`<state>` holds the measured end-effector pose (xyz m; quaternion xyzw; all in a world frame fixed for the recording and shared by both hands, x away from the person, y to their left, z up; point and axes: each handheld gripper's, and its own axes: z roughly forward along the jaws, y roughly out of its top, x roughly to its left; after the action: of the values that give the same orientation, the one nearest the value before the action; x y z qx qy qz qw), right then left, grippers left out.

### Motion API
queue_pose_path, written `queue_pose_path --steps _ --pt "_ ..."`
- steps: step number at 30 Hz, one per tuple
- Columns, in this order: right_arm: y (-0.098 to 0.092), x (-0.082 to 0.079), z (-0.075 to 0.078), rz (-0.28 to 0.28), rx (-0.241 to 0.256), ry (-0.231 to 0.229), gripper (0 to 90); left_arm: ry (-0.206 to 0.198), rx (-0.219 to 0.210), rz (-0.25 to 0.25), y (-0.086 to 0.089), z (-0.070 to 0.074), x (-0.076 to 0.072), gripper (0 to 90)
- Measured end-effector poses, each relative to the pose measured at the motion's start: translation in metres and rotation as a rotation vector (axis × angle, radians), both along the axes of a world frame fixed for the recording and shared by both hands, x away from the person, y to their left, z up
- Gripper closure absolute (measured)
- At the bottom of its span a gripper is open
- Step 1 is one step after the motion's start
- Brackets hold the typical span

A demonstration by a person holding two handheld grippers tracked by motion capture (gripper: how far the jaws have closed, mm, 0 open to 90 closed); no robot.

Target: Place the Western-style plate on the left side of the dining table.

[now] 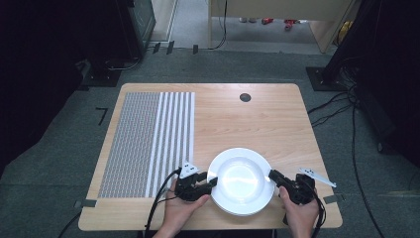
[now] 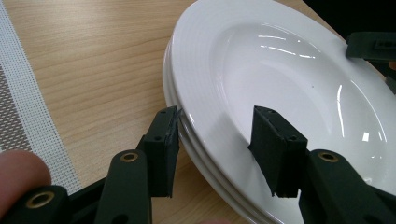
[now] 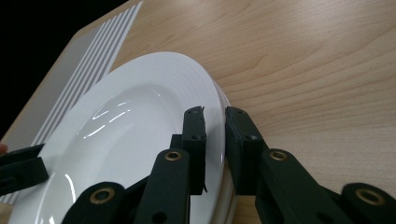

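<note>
Stack of white plates [image 1: 241, 181] sits on the table [image 1: 257, 119] between both grippers. Right gripper [image 3: 214, 122]: fingers clamped on the top plate's rim. Left gripper [image 2: 215, 126]: fingers open, straddling the opposite rim, one outside, one over the bowl. Step in hand appears to be securing a two-sided hold. Next: close the left fingers on the same plate, then lift level.

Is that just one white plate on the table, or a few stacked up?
3, going by the rims: the top plate sits on two more, whose rim edges show beneath it near the left claw. More could be hidden underneath.
</note>
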<state>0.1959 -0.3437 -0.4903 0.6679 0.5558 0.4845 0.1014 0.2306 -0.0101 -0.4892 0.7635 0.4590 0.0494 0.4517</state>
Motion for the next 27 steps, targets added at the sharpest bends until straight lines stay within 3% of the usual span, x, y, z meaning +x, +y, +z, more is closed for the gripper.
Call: queue_pose_path --steps 6,7,8,11,16,18,19,23,27 --pt "-0.004 0.0 0.0 -0.006 0.09 0.001 80.0 0.006 0.004 0.006 -0.001 -0.001 0.0 52.3" --pt "-0.004 0.001 -0.001 -0.007 0.121 0.012 80.0 0.005 0.004 0.006 -0.001 -0.001 0.0 52.3" --pt "-0.007 0.002 -0.003 -0.004 0.188 0.038 80.3 0.004 0.004 0.006 -0.001 -0.001 0.0 52.0" --pt "-0.008 0.003 -0.006 -0.006 0.203 0.045 80.3 0.0 0.005 0.008 -0.001 -0.001 -0.001 51.3" --pt "-0.007 0.003 -0.007 -0.004 0.192 0.019 80.3 0.005 0.001 0.009 -0.001 -0.002 0.0 50.4" --pt "-0.011 0.004 -0.01 0.002 0.263 0.024 81.9 0.01 -0.004 0.009 -0.001 -0.003 0.0 49.8" --pt "-0.011 0.004 -0.01 0.002 0.263 0.024 81.9 0.014 -0.006 0.009 -0.001 -0.003 0.001 49.8" --pt "-0.01 0.004 -0.013 0.017 0.263 -0.035 81.8 0.017 -0.014 0.013 -0.001 -0.004 0.001 49.5" --pt "-0.007 0.005 -0.009 0.08 0.324 -0.121 83.3 0.019 -0.027 0.012 0.001 -0.005 0.002 51.1"
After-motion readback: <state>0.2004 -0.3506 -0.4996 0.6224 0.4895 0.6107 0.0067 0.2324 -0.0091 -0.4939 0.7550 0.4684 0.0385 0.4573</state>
